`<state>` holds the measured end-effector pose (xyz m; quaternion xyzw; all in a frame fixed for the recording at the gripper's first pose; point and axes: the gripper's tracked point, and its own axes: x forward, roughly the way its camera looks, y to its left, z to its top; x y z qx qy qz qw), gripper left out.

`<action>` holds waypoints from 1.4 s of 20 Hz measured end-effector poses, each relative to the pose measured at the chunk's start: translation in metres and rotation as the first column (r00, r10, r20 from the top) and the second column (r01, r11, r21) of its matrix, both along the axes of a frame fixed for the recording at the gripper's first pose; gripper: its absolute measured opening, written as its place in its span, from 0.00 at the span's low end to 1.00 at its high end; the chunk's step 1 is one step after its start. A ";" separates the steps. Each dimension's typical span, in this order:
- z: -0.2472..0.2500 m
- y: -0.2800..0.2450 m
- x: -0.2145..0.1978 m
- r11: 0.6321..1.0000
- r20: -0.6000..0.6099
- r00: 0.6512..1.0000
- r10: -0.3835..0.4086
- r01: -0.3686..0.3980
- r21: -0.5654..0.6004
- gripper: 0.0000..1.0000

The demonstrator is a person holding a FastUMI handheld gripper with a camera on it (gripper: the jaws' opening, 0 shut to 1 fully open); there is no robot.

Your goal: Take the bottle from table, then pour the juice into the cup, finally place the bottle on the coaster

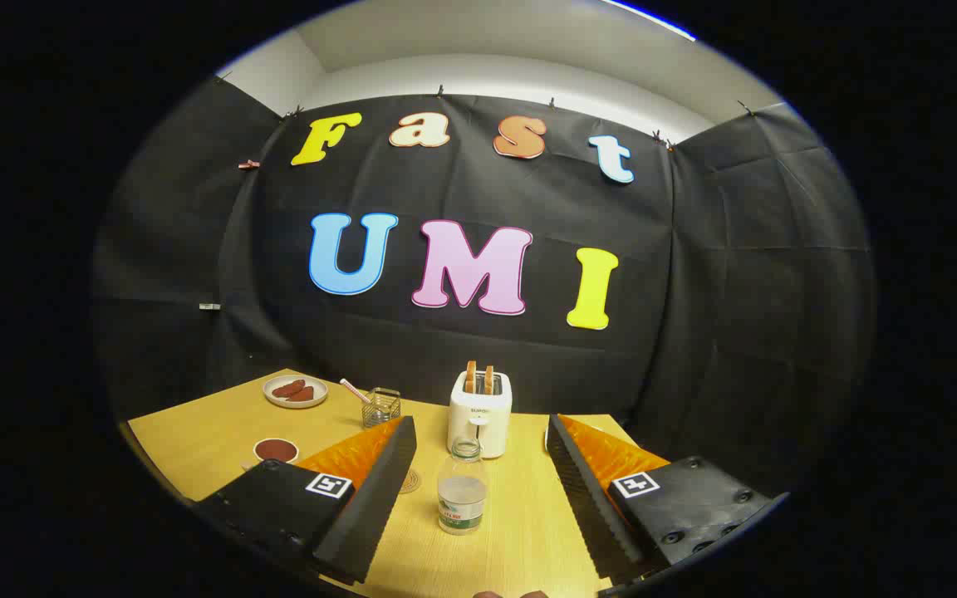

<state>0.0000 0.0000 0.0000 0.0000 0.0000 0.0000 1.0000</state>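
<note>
Gripper (478, 498) released, fingers spread wide. Clear bottle (462, 490) stands upright on the table (196, 440) between the fingers, roughly centred, untouched; toaster (480, 413) just beyond.

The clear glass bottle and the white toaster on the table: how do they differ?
The clear glass bottle is see-through, round and uncapped; the white toaster is opaque and boxy, with toast slices poking out. The bottle stands between the open gripper jaws, untouched; the toaster sits beyond them. Both stand upright on the wooden table.
</note>
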 end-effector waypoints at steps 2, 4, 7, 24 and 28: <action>-0.002 0.002 0.005 1.000 -0.002 1.000 0.012 -0.012 -0.005 0.98; -0.004 0.006 0.010 1.000 -0.002 1.000 0.025 -0.025 -0.001 0.98; -0.006 0.006 0.016 1.000 -0.006 1.000 0.027 -0.027 0.008 0.98; -0.026 0.017 0.034 0.998 -0.036 0.998 0.047 -0.046 0.038 0.98; -0.029 0.019 0.040 0.998 -0.043 0.998 0.053 -0.052 0.040 0.98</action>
